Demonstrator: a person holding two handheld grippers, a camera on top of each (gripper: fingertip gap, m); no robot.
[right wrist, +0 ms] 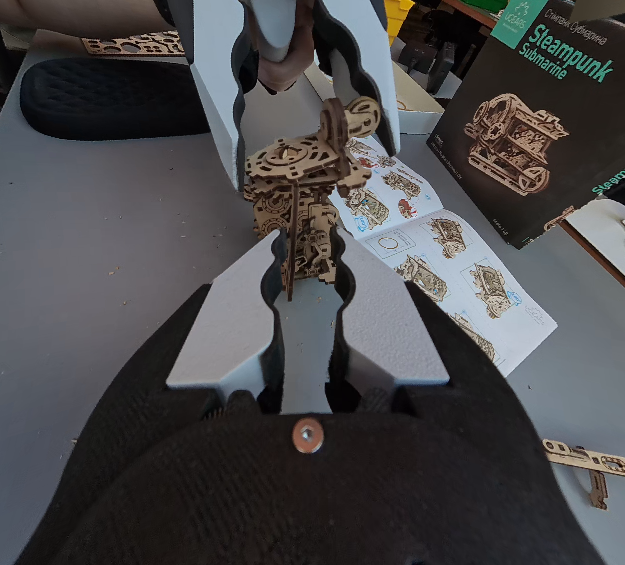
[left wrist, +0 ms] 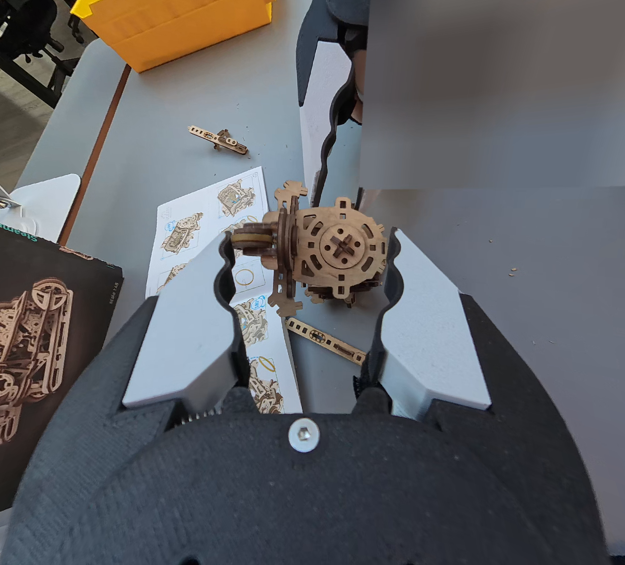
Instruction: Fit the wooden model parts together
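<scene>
The left gripper point(left wrist: 309, 244) hangs over the wooden model point(left wrist: 333, 253), its jaws spread wide to either side of the model's round top plate; the finger at 3 o'clock lies against the plate's rim, while the finger at 9 o'clock meets the small pulley wheel point(left wrist: 252, 240) that juts from the model's side. Whether these jaws press or merely touch cannot be told. In the right wrist view the same left gripper point(right wrist: 314, 163) comes down from 12 o'clock, straddling the model's upper plate.

The right gripper point(right wrist: 308, 246) has its jaws drawn narrow, closed about the lower body of the wooden model point(right wrist: 297, 210), which stands upright on the grey table point(right wrist: 118, 244); a thin upright wooden panel runs down between the fingertips.

Outward from the model: an open instruction sheet point(right wrist: 439, 261) lies at 3 o'clock in the right wrist view, partly under the model's edge, and beyond it at 2 o'clock stands the dark kit box point(right wrist: 541, 129). A loose slotted wooden strip point(left wrist: 326, 340) lies on the table at 6 o'clock of the model in the left wrist view, and another small strip assembly point(left wrist: 218, 140) rests at 11 o'clock. A yellow bin point(left wrist: 182, 1) sits far off at 11 o'clock. A black padded rest point(right wrist: 108, 99) and a punched-out wooden sheet point(right wrist: 135, 43) lie at 10 o'clock in the right wrist view
</scene>
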